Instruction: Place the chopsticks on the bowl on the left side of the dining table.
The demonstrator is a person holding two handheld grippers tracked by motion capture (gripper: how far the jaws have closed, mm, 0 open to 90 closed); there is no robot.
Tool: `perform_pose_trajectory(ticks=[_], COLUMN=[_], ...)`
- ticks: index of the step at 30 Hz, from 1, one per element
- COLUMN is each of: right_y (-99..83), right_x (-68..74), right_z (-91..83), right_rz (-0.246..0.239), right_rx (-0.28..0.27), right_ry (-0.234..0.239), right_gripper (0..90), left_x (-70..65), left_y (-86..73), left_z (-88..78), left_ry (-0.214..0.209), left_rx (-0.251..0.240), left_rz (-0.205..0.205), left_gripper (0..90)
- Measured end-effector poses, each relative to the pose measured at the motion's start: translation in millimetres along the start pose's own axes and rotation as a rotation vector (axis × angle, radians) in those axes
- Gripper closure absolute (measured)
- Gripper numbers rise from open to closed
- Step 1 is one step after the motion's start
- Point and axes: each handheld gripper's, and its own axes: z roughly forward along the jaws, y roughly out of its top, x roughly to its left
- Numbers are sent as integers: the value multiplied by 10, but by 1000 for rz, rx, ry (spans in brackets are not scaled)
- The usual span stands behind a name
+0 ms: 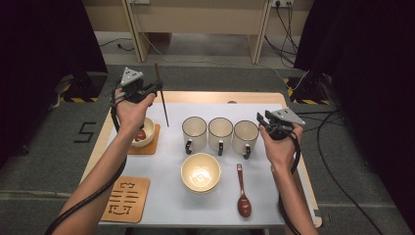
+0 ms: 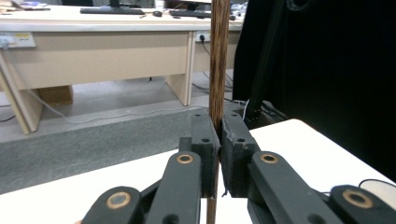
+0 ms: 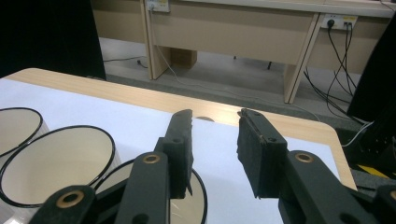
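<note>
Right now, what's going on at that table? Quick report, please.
Left gripper shut on dark wooden stick, raised. Right gripper open, empty, above the mugs. Nothing in the way.

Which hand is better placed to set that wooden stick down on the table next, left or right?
Left. The left gripper already has its jaws shut on the wooden stick, held upright above the table. The right gripper hovers open with nothing in it, by the mugs.

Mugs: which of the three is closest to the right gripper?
The rightmost mug in the row; it sits just left of the right gripper, while the other two stand farther left.
</note>
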Motion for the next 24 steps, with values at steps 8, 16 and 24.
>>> perform_pose_trajectory(ticks=[8,16,24], right_y=[-42,-58,-64], right_x=[-9,-30,-39], right_z=[-2,-11,-17], right_rz=[3,10,9], right_rx=[4,3,8], right_ry=[-2,-6,-9], right_gripper=[653,653,654], left_x=[48,226,297], left_y=[-51,-96,-149], left_z=[-168,-305,-491], left_ry=[36,92,116], left_rx=[27,44,59], left_rz=[-1,-24,-41], left_gripper=[840,840,840])
